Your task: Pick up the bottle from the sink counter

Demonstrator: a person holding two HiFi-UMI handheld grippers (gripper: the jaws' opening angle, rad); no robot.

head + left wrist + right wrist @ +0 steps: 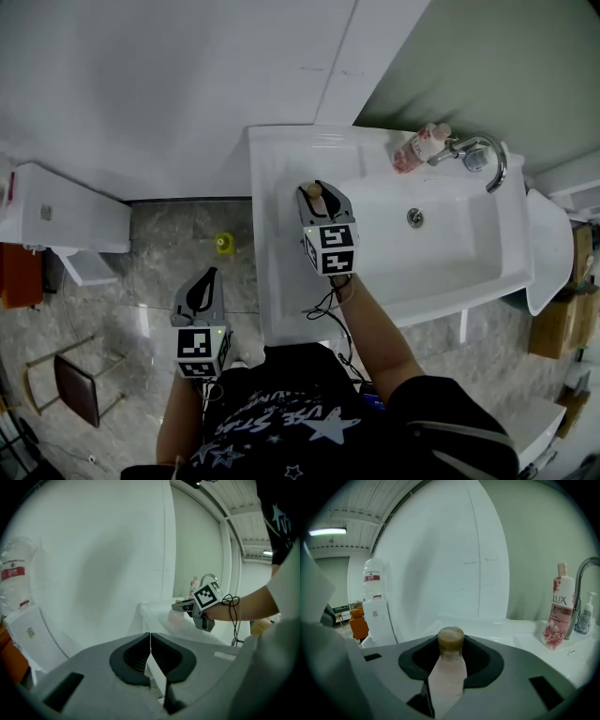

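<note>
the right tongs (pixel 323 194) pinch the small brown-capped bottle (pixel 450 663), which stands on the white desk (pixel 281 244); the left tongs (pixel 210 279) are closed and empty. lift straight up with a steady squeeze, bottle upright.

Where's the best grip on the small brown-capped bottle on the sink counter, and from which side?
On the body just under the cap, coming in side-on from the near edge of the sink counter. The bottle stands upright and slim, so jaws fit either side; the right gripper clamps it this way.
</note>
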